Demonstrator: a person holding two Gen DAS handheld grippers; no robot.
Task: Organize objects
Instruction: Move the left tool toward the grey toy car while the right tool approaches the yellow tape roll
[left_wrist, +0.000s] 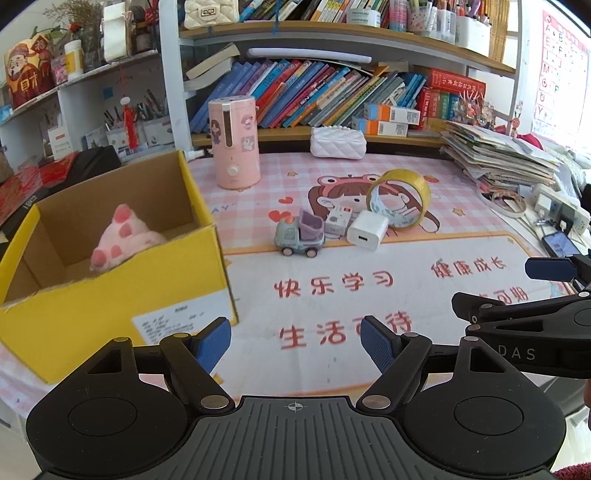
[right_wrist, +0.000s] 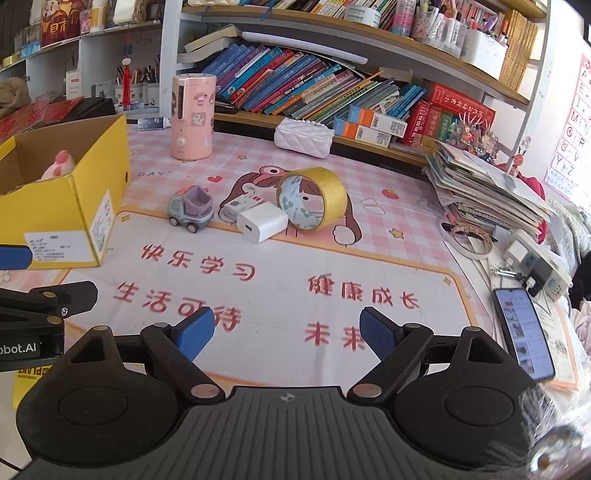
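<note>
A yellow cardboard box (left_wrist: 110, 295) stands at the left of the desk mat with a pink plush toy (left_wrist: 122, 236) inside; the box also shows in the right wrist view (right_wrist: 74, 206). A small toy truck (left_wrist: 299, 236) (right_wrist: 192, 208), a small white box (left_wrist: 338, 219) (right_wrist: 240, 205), a white charger cube (left_wrist: 367, 229) (right_wrist: 262, 221) and a roll of yellow tape (left_wrist: 399, 201) (right_wrist: 312, 199) lie together mid-mat. My left gripper (left_wrist: 295, 343) is open and empty above the mat's front. My right gripper (right_wrist: 286, 332) is open and empty, to its right.
A pink humidifier (left_wrist: 234, 144) and a white quilted pouch (left_wrist: 338, 142) stand at the back before the bookshelf. A stack of papers (right_wrist: 487, 184), a power strip (right_wrist: 535, 266) and a phone (right_wrist: 524, 332) lie along the right side.
</note>
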